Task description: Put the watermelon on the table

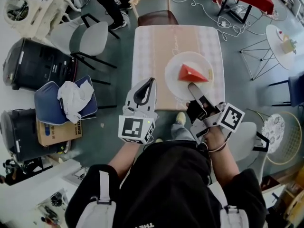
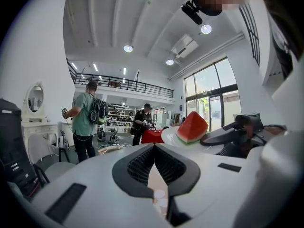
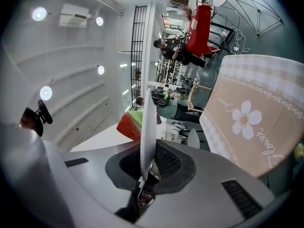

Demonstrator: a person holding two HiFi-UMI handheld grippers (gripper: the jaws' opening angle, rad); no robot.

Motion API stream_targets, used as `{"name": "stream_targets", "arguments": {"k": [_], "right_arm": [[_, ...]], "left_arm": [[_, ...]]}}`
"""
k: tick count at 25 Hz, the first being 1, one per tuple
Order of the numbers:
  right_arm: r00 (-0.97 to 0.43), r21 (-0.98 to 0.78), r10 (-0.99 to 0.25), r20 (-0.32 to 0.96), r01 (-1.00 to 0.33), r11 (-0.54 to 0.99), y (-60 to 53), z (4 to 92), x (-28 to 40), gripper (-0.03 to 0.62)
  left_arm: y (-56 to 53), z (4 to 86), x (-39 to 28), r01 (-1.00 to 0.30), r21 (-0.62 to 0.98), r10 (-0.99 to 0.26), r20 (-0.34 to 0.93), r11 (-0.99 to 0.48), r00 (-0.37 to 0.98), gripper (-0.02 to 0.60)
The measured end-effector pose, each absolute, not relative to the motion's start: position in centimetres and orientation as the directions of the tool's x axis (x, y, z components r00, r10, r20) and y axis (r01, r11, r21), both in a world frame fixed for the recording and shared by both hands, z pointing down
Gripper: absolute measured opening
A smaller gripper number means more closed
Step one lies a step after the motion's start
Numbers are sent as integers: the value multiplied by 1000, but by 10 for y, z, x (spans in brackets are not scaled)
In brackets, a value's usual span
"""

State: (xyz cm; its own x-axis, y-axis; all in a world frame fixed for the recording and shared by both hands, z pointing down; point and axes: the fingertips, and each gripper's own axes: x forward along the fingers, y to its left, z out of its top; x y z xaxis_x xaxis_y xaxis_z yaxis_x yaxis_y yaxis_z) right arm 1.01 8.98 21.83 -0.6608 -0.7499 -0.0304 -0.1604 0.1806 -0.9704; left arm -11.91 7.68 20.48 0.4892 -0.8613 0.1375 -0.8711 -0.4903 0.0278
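The right gripper (image 1: 193, 87) is clamped on the near rim of a white plate (image 1: 175, 69) bearing the watermelon wedge (image 1: 192, 73) over the table's (image 1: 152, 46) near right part; setting it down looks left to do. The left gripper (image 1: 143, 94) is closed, empty

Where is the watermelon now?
In the head view, the watermelon lies on the plate over the table, right of centre; the right hand-held gripper pinches the plate rim.

Near rim of plate (image 1: 175, 79) hidden under right gripper (image 1: 191, 86), standing person (image 1: 110, 1) cut by top edge
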Motion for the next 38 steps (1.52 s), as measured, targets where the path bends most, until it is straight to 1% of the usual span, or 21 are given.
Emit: {"name": "stream_targets", "arguments": {"k": [18, 29, 38], "right_arm": [[-683, -974, -730, -33, -141, 176, 43, 228, 55, 29], [-719, -975, -695, -31, -130, 178, 23, 237, 60, 29], [-731, -975, -680, -48, -113, 190, 17, 229, 70, 29]], "left_arm": [[33, 214, -74, -871, 7, -858, 168, -492, 486, 12], [19, 216, -65, -885, -9, -870, 185, -466, 457, 12], [9, 207, -53, -890, -23, -879, 167, -456, 446, 12]]}}
